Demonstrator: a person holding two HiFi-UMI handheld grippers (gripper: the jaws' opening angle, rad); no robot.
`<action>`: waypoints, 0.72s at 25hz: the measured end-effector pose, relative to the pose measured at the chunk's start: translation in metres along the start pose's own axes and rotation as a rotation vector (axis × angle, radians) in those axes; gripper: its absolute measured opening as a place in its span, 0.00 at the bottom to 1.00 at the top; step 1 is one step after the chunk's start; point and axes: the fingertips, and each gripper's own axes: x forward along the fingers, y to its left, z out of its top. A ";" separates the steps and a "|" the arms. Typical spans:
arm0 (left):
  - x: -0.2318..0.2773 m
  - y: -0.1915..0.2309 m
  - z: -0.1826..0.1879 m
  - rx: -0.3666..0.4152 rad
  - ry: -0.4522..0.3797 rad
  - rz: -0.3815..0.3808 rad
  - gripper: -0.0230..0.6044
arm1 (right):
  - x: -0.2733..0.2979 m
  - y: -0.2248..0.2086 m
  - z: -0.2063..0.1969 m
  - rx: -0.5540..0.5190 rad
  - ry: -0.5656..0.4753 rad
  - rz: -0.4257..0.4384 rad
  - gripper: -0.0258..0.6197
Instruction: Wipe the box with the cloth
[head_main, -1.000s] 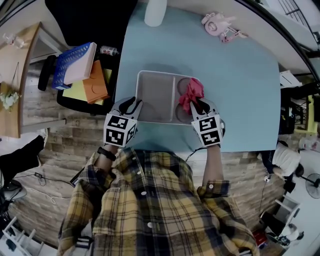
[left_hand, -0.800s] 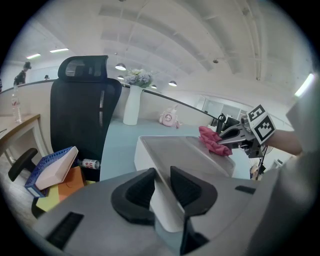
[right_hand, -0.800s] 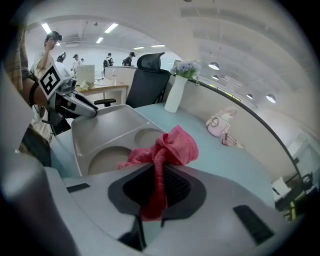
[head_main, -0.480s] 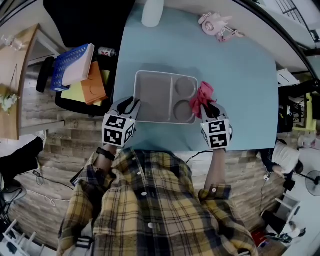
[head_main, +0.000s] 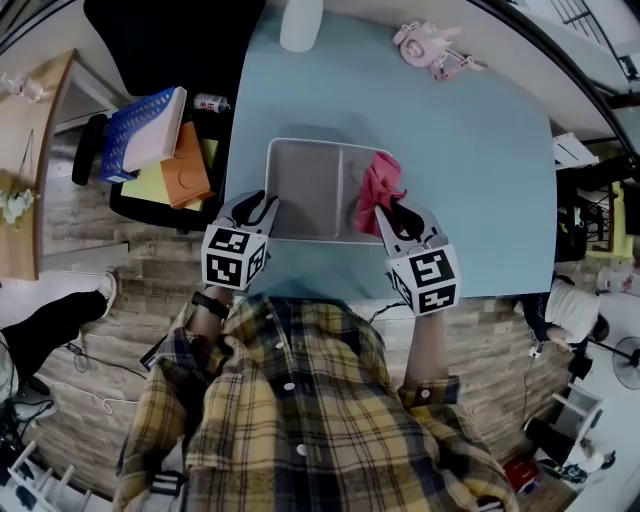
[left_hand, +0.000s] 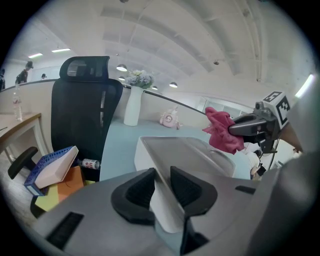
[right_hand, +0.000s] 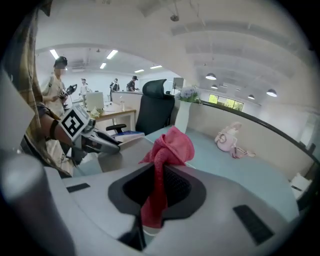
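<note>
the grey box (head_main: 305, 190) is sitting on the light blue table (head_main: 470, 150), close to the near edge, right in front of the person. it has one big part on the left and smaller round parts on the right.

the left gripper (head_main: 266, 206) is pinching the thin wall at the near left corner of the box. its two dark jaws are pressing on the wall from both sides.

the right gripper (head_main: 393, 213) is pinching the pink cloth (head_main: 377, 185). its jaws are squeezing the middle of the cloth, so one bunch is sticking out past the tips and one end is hanging down between them. the cloth is hanging over the right end of the box, and from the left gripper view it is looking lifted a little above the rim.

a white vase (head_main: 300, 22) and a small pink toy (head_main: 430, 45) are standing at the far side of the table, well apart from the box. a black office chair (left_hand: 82, 105) is standing to the left of the table. a blue basket (head_main: 140, 125) and a small bottle (head_main: 215, 101) are lying just beside the table's left edge.
</note>
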 end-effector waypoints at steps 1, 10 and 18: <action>0.000 0.000 0.000 -0.001 0.000 0.000 0.19 | 0.004 0.011 0.008 0.002 -0.021 0.033 0.12; 0.001 0.001 0.000 -0.013 -0.002 0.002 0.19 | 0.044 0.117 0.029 -0.067 -0.027 0.323 0.12; 0.001 0.002 -0.001 -0.017 -0.007 0.001 0.19 | 0.082 0.152 -0.009 -0.199 0.156 0.381 0.12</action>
